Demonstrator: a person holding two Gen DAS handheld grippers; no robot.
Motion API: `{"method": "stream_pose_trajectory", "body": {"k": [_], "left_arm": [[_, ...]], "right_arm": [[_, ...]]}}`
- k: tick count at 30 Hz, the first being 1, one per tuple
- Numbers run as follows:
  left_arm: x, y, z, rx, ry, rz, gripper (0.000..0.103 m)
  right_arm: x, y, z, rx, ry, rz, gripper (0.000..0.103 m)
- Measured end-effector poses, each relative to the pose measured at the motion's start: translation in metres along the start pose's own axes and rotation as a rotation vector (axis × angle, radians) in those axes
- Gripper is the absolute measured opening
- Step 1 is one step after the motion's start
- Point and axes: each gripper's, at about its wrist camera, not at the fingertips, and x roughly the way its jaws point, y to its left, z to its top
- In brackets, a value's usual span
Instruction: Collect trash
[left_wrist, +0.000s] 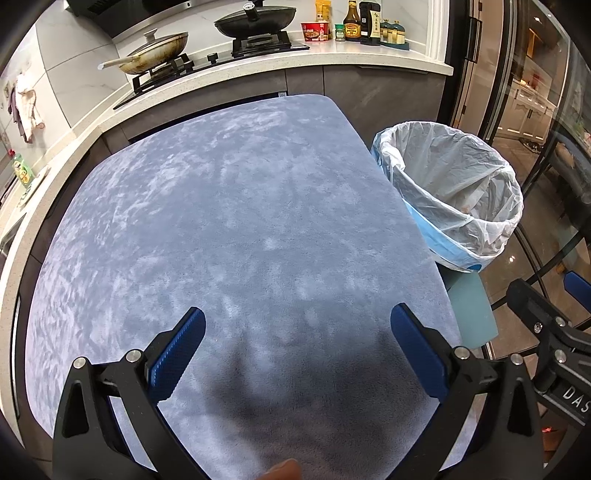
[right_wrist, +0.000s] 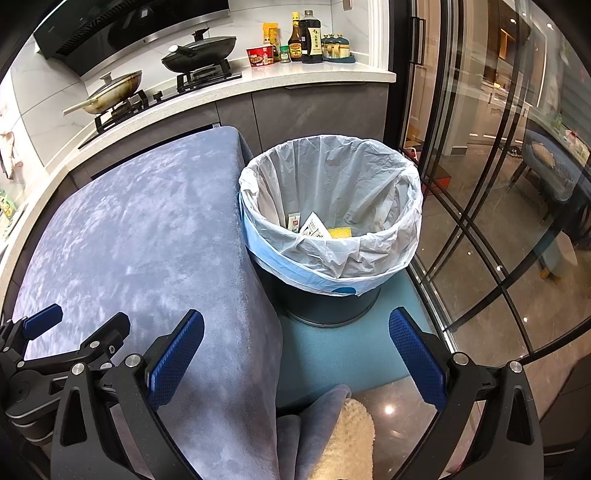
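Hovering over the grey-blue cloth-covered table, left of the trash bin: left gripper, blue pads spread wide, released, gripping nothing. Showing no trash anywhere on the cloth in either view.

Hanging just beside the table's right edge, short of the bin: right gripper, pads likewise parted and empty, pointing toward the bin's near side.

Sitting on a teal mat, touching or nearly touching the table's right edge: the bin, lined with a white bag folded over the rim. Lying at the bottom of the liner: a small white packet, a printed wrapper, a yellow sponge-like piece. Looking, by that, near finished or finished.

Risking from here, as a judgement: catching the loose liner rim with an open finger and dragging the bag off the bin; bumping the bin sideways off the mat; knocking the two grippers together, being close to each other at the table edge.
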Motion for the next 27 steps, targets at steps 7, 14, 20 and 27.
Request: {"method": "stream_pose_trajectory", "body": {"k": [7,14,20,27], "left_arm": [[-0.006,-0.006,0.001,0.009,-0.011,-0.005,0.096],[-0.010,-0.012,0.000,0.016,-0.017,-0.010,0.096],[-0.012,-0.017,0.000,0.023,-0.022,-0.009,0.096],[-0.014,-0.018,0.001,0.017,-0.029,-0.003,0.096]], "right_arm": [[-0.005,-0.006,-0.001,0.008,-0.012,-0.012,0.097],[-0.009,-0.011,-0.002,0.013,-0.022,-0.022,0.097],[-0.012,-0.014,-0.002,0.013,-0.028,-0.034,0.097],[-0.014,-0.016,-0.003,0.014,-0.034,-0.042,0.097]]}}
